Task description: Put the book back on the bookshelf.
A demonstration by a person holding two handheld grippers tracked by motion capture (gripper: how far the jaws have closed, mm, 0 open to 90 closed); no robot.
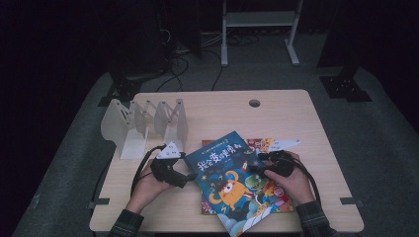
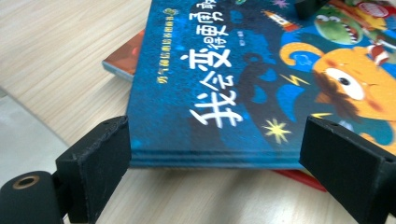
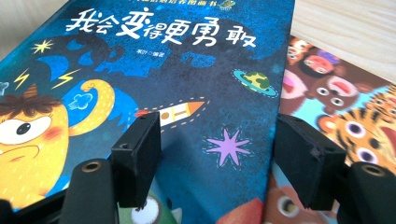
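A blue picture book (image 1: 227, 182) with an orange monster on its cover lies slanted on the wooden table (image 1: 296, 113). It rests on a second, colourful animal book (image 1: 276, 197). My left gripper (image 1: 190, 176) sits low at the blue book's left edge. In the left gripper view that edge (image 2: 210, 161) runs between the wide-apart jaws of my left gripper (image 2: 215, 163), and the pads do not press on it. My right gripper (image 1: 254, 170) stands open over the blue book's right edge. In the right gripper view one jaw of it (image 3: 217, 149) is above the blue cover (image 3: 187, 70), the other above the animal book (image 3: 336, 107).
A white zigzag book rack (image 1: 148, 123) stands at the table's back left, close behind my left hand. A round cable hole (image 1: 254, 103) sits near the far edge. Bare wood lies behind the books and to their right.
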